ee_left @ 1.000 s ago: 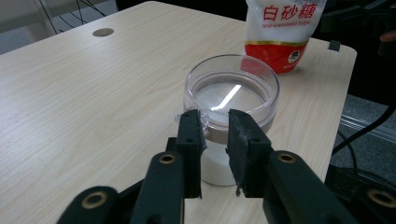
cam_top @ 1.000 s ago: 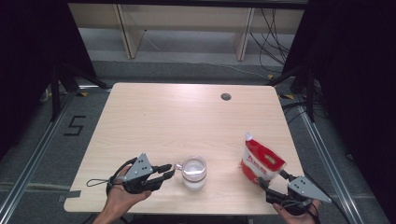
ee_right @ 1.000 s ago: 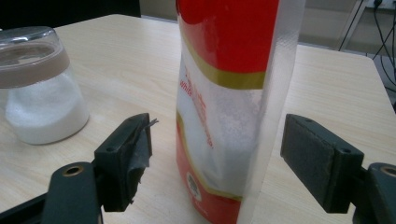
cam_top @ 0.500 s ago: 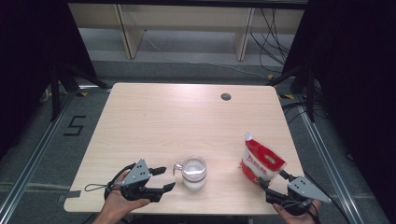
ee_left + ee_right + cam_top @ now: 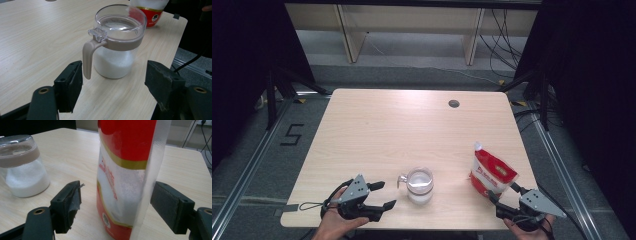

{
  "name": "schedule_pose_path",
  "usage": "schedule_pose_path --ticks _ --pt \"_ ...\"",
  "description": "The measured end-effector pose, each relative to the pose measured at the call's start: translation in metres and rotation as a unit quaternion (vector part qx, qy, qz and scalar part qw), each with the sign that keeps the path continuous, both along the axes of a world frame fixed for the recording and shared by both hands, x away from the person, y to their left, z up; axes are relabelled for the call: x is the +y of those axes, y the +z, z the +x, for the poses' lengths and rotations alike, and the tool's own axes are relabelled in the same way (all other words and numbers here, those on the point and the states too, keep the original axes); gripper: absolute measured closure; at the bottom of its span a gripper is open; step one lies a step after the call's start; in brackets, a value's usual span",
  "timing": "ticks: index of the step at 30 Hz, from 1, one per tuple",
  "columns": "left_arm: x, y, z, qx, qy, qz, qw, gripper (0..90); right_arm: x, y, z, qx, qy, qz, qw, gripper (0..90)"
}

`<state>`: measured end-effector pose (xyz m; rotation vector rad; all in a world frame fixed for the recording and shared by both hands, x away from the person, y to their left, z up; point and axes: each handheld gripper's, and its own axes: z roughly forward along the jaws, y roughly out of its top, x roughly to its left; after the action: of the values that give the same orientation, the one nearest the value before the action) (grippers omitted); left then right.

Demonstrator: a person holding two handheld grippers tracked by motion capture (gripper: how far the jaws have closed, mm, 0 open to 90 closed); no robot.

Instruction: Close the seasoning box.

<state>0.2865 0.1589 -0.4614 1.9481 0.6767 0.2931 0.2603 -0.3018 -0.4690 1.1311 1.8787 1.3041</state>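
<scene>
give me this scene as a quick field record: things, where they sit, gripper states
jar: clear sugar jar with beige handle, lid on, upright near the table's front edge
pouch: red and white pouch, upright, right of the jar
left gripper: left gripper open, jaws have just been opening, nothing between them, just short of the jar's handle
right gripper: right gripper open, jaws either side of the pouch's base, pads apart from it
table: wooden table

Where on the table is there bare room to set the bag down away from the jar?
The whole far half of the table is bare, from the jar up to the small dark hole. The strip between jar and bag is free too. It's crowded along the near edge, where the left tool and right tool sit.
</scene>
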Motion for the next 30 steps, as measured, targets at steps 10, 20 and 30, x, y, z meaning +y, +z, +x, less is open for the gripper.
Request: schedule_pose_path --ticks 10,20,30 --pt "0.007 -0.014 -0.006 0.012 0.011 0.017 0.9997 26.2 -0.002 -0.001 -0.003 0.003 0.004 0.001 1.0000 25.0" --pt "0.004 -0.022 -0.011 0.014 0.012 0.033 0.9993 23.2 -0.002 -0.003 -0.006 0.010 0.006 0.004 0.9999 23.2" --pt "0.004 -0.026 -0.010 0.017 0.014 0.041 0.9989 22.7 -0.001 -0.005 -0.006 0.006 0.004 -0.003 1.0000 22.4"
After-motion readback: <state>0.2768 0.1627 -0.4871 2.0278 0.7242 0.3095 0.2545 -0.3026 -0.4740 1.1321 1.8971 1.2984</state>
